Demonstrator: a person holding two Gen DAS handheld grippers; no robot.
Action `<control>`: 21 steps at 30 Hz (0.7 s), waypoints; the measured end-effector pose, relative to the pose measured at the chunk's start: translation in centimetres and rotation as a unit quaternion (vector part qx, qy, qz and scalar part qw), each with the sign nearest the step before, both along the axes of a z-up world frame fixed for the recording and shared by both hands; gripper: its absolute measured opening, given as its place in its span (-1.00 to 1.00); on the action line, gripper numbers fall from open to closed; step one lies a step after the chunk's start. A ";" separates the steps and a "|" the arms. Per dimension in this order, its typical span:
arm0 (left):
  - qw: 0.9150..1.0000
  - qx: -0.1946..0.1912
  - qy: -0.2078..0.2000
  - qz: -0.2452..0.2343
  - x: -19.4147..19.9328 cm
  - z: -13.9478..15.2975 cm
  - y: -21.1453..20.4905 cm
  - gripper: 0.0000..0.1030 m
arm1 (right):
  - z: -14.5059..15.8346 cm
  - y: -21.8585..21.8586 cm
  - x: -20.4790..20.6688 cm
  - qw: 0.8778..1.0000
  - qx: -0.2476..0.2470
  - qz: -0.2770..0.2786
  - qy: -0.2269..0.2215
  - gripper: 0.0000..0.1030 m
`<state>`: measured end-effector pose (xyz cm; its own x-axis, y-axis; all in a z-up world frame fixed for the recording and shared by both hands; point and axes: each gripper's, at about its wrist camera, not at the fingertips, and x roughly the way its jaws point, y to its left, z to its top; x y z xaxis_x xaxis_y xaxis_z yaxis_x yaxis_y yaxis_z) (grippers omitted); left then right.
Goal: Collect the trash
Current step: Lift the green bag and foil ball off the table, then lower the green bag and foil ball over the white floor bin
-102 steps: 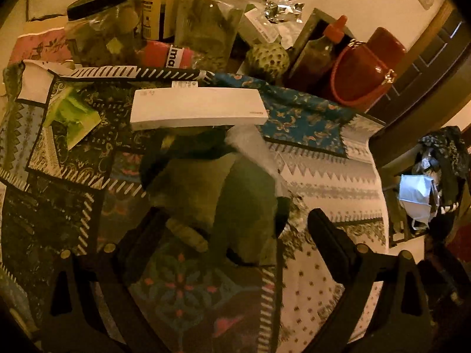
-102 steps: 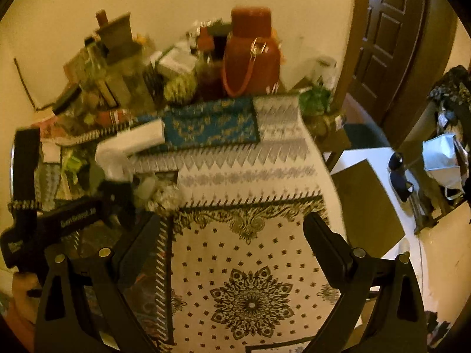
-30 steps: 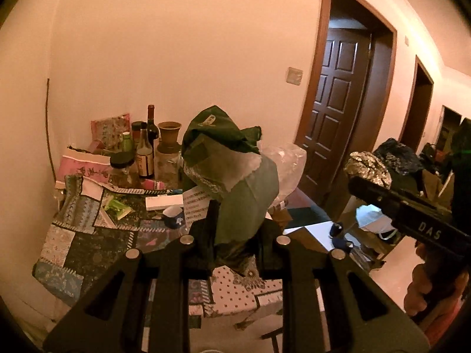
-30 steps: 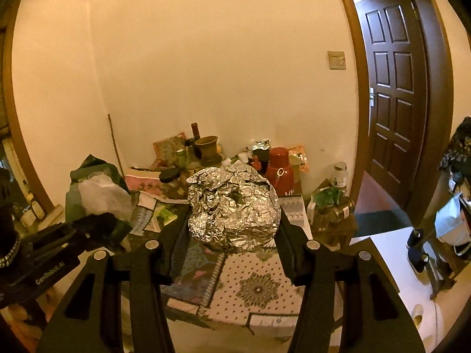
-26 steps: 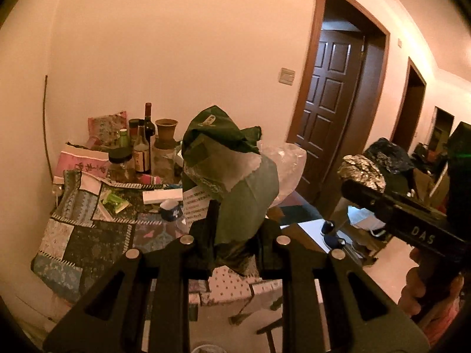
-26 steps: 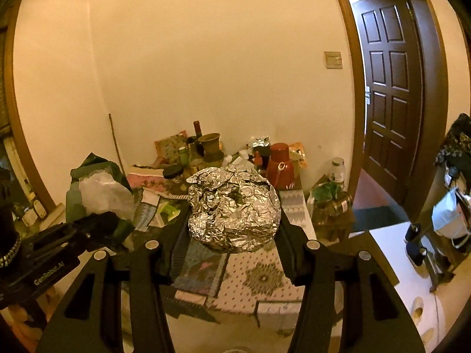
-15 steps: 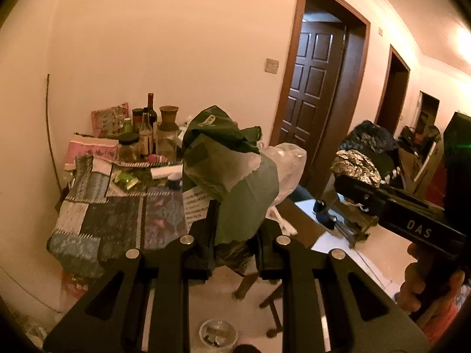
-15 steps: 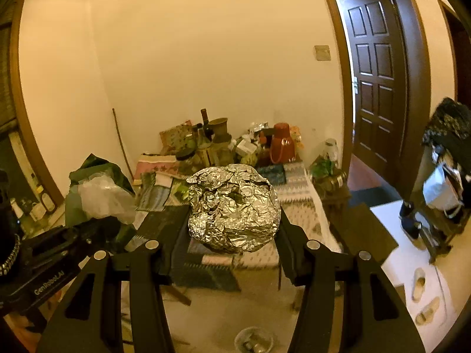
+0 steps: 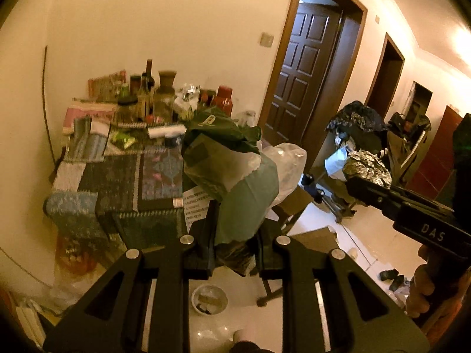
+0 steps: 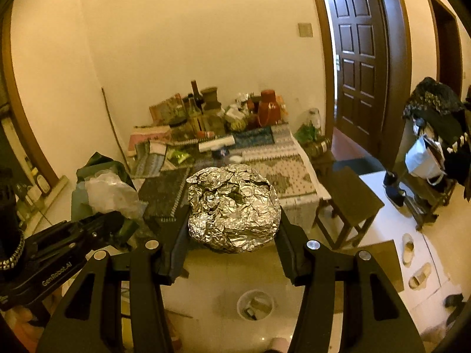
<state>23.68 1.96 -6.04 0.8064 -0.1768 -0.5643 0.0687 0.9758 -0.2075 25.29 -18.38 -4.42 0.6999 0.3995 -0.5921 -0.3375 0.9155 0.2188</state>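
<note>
While both grippers hang in the air out past the tabletop's near edge, each has trash clamped. The left gripper (image 9: 234, 238) is closed narrow on a bundle of bags (image 9: 229, 170): dark green plastic on top, a pale green sheet w/ clear film below, a clear bag bulging off its right side, and a printed paper slip (image 9: 195, 207) hanging at its lower left. The right gripper (image 10: 232, 229) is held fairly wide, its pads pressed against both sides of a crumpled foil ball (image 10: 232, 209), which fills the gap btwn them. In the left wrist view the same foil ball (image 9: 368, 166) sits at the tip of the other gripper, off to the right.

Below, on the tiled floor (image 10: 212, 276), a small round bin (image 10: 255, 304) stands w/ a few scraps inside; it lies under and just ahead of the grippers in both views.

Beyond is the tabletop (image 10: 265, 173), covered w/ patterned cloths. Bottles and jars (image 10: 203, 114) and a red jug (image 10: 269, 111) crowd its far edge by the wall; a white box (image 10: 216, 143) lies in front of them. A dark stool (image 10: 350, 200) stands off the tabletop's right edge, near a brown door (image 10: 357, 58).
</note>
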 end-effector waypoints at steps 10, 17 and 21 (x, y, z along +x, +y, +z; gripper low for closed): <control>0.996 -0.007 0.083 0.027 2.4 -7.9 0.4 -0.62 | -7.8 0.8 2.1 0.996 -0.028 0.026 0.078 -0.04; 0.989 -0.016 0.140 0.050 5.1 -16.4 0.0 -0.62 | -16.7 0.8 4.6 0.987 -0.048 0.043 0.146 -0.04; 0.982 -0.032 0.174 0.065 6.1 -21.7 -0.4 -0.62 | -22.5 1.2 6.0 0.979 -0.062 0.057 0.185 -0.04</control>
<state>29.76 1.60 -27.76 0.5845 -0.1294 -0.8010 -0.1419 0.9557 -0.2580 31.33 -17.22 -26.90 0.3826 0.3719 -0.8458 -0.3572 0.9038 0.2358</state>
